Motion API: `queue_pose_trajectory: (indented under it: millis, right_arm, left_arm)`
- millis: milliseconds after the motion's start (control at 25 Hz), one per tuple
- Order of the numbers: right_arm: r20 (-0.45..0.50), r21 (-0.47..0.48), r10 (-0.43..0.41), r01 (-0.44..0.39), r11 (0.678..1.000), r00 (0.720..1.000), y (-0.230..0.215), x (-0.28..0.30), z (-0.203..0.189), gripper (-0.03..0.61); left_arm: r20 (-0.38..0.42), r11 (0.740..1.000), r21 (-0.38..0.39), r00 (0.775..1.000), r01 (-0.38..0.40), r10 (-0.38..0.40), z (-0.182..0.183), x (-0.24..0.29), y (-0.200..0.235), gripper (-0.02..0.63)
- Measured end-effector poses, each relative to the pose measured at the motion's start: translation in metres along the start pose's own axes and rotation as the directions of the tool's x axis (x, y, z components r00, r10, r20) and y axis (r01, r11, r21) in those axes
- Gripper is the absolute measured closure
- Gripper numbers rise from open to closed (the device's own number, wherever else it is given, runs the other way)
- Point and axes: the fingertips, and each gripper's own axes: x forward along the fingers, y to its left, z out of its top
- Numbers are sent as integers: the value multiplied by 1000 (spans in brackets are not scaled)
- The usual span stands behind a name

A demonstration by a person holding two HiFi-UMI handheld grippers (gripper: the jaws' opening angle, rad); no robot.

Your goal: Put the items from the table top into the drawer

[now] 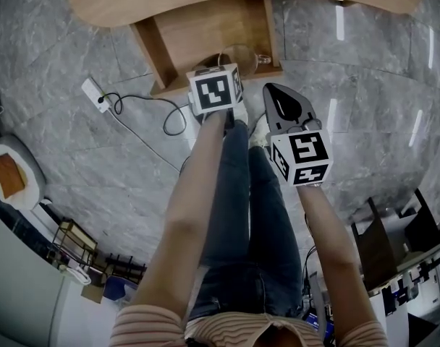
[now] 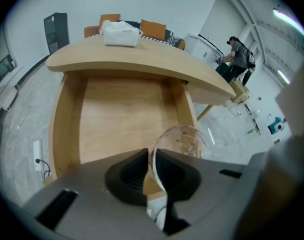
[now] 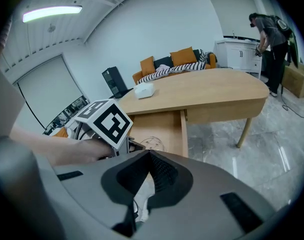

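My left gripper [image 2: 153, 158] is shut on the rim of a clear glass bowl [image 2: 184, 140], which hangs tilted over the front of the open wooden drawer [image 2: 123, 116]. In the head view the bowl [image 1: 243, 58] shows just past the left gripper's marker cube, above the drawer [image 1: 205, 35]. My right gripper [image 3: 149, 154] is shut with nothing between its pads, and it hovers to the right of the left one, over the floor by the drawer's front corner [image 1: 276, 96]. A white tissue pack [image 2: 121, 34] lies on the table top [image 2: 157, 59].
The drawer juts out under the curved table edge, its inside bare wood. A power strip and cable [image 1: 97, 95] lie on the marble floor to the left. A person [image 2: 237, 54] stands far off at the right. My own legs are right below the grippers.
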Motion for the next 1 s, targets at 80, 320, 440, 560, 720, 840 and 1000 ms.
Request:
queue_pose_trajectory:
  millis: [80, 320, 440, 560, 720, 840, 1000]
  right_arm:
    - [-5, -1, 4, -4, 1000, 1000, 0, 8, -3, 578]
    - [-25, -8, 1, -1, 1000, 1000, -1, 26, -10, 578]
    - [-37, -4, -1, 0, 1000, 999, -3, 32, -13, 578]
    - [-43, -12, 0, -1, 1000, 999, -2, 35, -13, 578]
    - [-51, -16, -3, 2, 1000, 999, -4, 37, -13, 578]
    - [-54, -14, -7, 7, 1000, 999, -6, 37, -14, 578]
    - [-59, -8, -6, 6, 1000, 998, -6, 40, -16, 578]
  left_arm:
    - [6, 1000, 4, 1000, 1, -1, 1, 6, -1, 577]
    - [21, 1000, -18, 1000, -3, 3, 4, 18, -2, 577]
    - [27, 1000, -27, 1000, -10, 11, 5, 23, -1, 577]
    - [32, 999, -31, 999, -16, 17, 4, 26, 2, 577]
    - [39, 1000, -27, 999, -14, 15, 4, 31, 3, 577]
    - [55, 999, -32, 998, -22, 23, 7, 32, 4, 577]
    - [63, 999, -36, 997, -33, 35, 5, 36, 8, 577]
